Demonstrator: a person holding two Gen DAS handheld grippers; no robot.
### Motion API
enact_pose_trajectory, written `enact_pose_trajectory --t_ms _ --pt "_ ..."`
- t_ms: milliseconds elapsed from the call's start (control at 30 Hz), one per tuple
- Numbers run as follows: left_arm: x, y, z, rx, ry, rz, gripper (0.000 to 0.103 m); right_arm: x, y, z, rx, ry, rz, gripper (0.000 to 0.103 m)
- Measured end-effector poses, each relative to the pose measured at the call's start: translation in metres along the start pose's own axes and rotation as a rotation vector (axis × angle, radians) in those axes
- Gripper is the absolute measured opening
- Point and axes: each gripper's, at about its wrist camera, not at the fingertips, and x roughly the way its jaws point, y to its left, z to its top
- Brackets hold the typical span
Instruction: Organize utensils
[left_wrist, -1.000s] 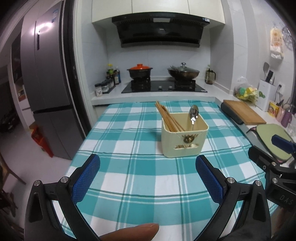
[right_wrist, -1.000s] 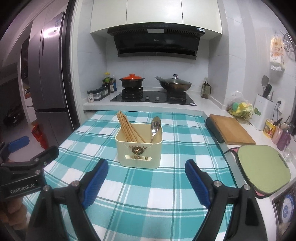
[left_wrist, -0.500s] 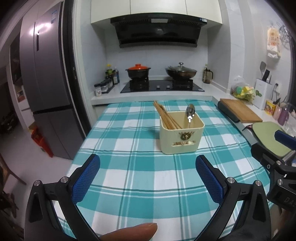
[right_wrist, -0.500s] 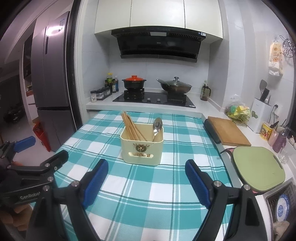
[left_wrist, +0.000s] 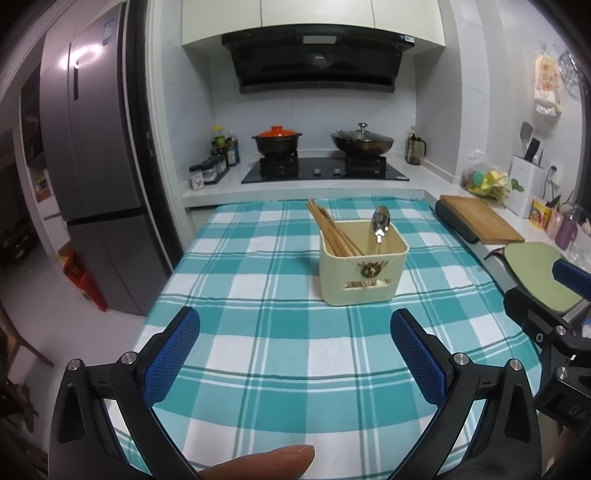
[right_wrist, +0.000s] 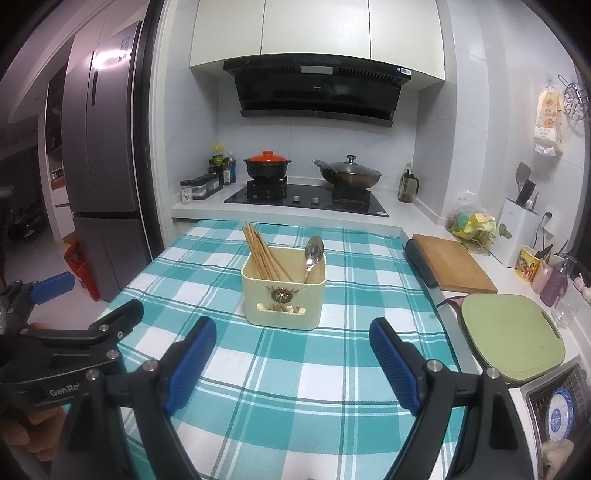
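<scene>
Kitchen counter with a checked teal tablecloth (left_wrist: 258, 332) is filling the left wrist view; the left gripper (left_wrist: 295, 350) is hovering wide and empty, near the cream utensil holder (left_wrist: 364, 273) with chopsticks (left_wrist: 334, 234) and a spoon (left_wrist: 380, 225) standing inside.

From the right wrist view, the right gripper (right_wrist: 291, 354) is also gaping wide, holding nothing. No loose utensils are showing, so the sorting looks finished; probably only pulling away is left.

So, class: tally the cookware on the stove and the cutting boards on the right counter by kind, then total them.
Black pot with orange lid: 1
Dark wok with glass lid: 1
Wooden cutting board: 1
Green plastic cutting board: 1
Total: 4
</scene>
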Motion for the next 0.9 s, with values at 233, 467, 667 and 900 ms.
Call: enact_pose_trajectory --t_ms 233,467,667,900 --pt "-0.002 0.001 0.001 0.002 -0.006 -0.006 0.103 -0.006 0.001 0.000 -0.003 -0.005 -0.005 0.087" --pt "-0.003 -0.001 0.001 0.007 -0.009 -0.006 0.103 -0.008 0.002 0.001 -0.006 -0.005 -0.001 0.087" --pt "-0.004 -0.001 0.000 0.007 -0.010 -0.008 0.103 -0.010 0.002 0.002 -0.009 -0.004 0.005 0.087" --pt "-0.005 -0.001 0.000 0.008 -0.011 -0.007 0.103 -0.011 0.001 0.002 -0.010 0.004 0.004 0.087"
